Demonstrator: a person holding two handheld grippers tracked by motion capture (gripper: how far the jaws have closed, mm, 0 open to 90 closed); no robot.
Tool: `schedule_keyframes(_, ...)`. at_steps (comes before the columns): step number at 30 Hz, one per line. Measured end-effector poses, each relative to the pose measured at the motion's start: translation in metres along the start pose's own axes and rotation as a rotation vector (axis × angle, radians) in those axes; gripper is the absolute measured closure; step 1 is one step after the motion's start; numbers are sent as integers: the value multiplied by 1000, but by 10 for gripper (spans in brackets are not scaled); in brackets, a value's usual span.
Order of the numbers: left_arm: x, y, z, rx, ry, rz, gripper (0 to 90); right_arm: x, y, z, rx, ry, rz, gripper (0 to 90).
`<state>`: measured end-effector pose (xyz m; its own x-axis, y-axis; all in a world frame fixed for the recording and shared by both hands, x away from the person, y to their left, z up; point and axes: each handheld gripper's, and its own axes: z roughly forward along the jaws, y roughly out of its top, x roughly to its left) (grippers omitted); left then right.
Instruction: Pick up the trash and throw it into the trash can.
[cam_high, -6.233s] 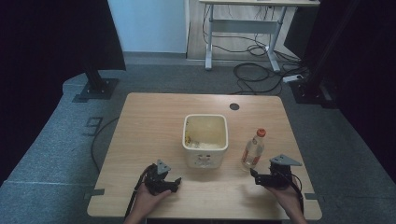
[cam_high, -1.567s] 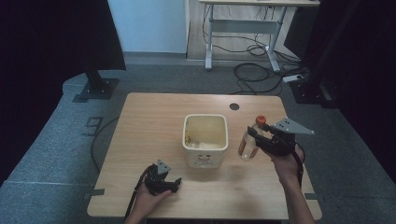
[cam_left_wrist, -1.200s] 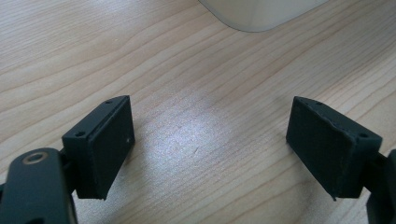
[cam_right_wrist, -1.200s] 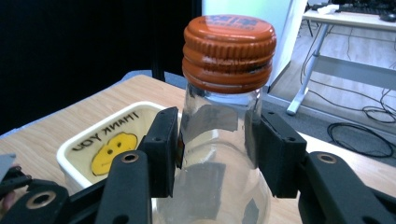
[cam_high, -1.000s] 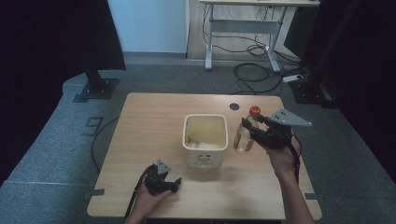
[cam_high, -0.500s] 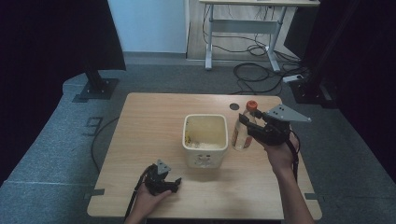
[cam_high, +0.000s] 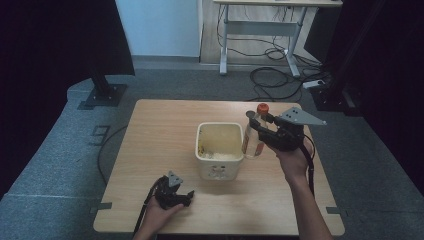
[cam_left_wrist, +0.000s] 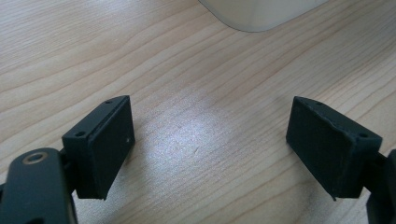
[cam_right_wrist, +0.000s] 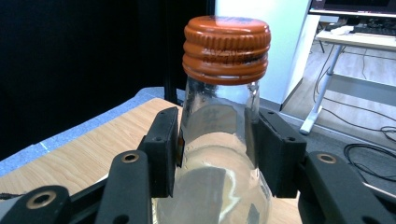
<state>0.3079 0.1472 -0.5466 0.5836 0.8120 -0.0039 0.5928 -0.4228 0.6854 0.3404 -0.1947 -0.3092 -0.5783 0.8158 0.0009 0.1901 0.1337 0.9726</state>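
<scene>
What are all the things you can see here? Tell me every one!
bottle: one, clear glass with an orange cap, held upright just right of the bin
bin: one, cream, square, middle of the table, something pale inside
table: one, light wood, under everything
dark round spot: one, on the table behind the bin, too small to tell what it is
desk: one, white legs, on the floor far behind, cables beneath
right tool: one, black, jaws shut on the bottle below its cap
left tool: one, black, jaws open, low over the table near the front edge
hands: two, each holding a tool
</scene>
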Motion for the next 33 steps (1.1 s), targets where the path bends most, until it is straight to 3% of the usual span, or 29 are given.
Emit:
schedule_keyframes(19,0,0,0,-1,-1,1,153,19,4,30,9,41,-5,531)
schedule_keyframes(33,0,0,0,0,-2,2,153,24,9,40,5,48,-6,531)
